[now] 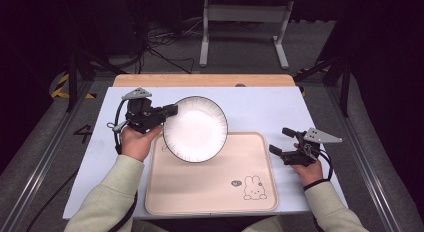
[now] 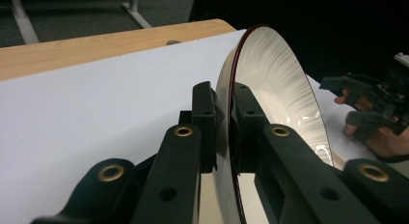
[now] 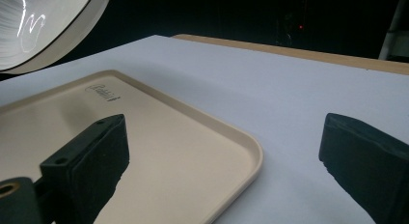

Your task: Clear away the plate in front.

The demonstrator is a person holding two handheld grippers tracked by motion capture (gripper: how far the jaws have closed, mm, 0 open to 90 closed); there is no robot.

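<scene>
A white plate [image 1: 195,128] with a thin dark rim hangs tilted in the air over the far left corner of a beige tray [image 1: 210,192]. My left gripper [image 1: 172,110] is shut on the plate's left rim; in the left gripper view the two jaws pinch the plate [image 2: 277,84] edge-on at the left gripper [image 2: 224,105]. My right gripper [image 1: 281,141] rests by the tray's right edge with its jaws wide apart and nothing between them. The right gripper view looks past the right gripper [image 3: 222,156] at the tray's corner [image 3: 193,151] and the plate [image 3: 43,26] above.
The tray lies on a pale blue mat [image 1: 260,109] over a wooden table [image 1: 200,80]. A rabbit drawing [image 1: 253,187] marks the tray's near right corner. Beyond the table stand a metal frame [image 1: 245,27] and floor cables [image 1: 160,47].
</scene>
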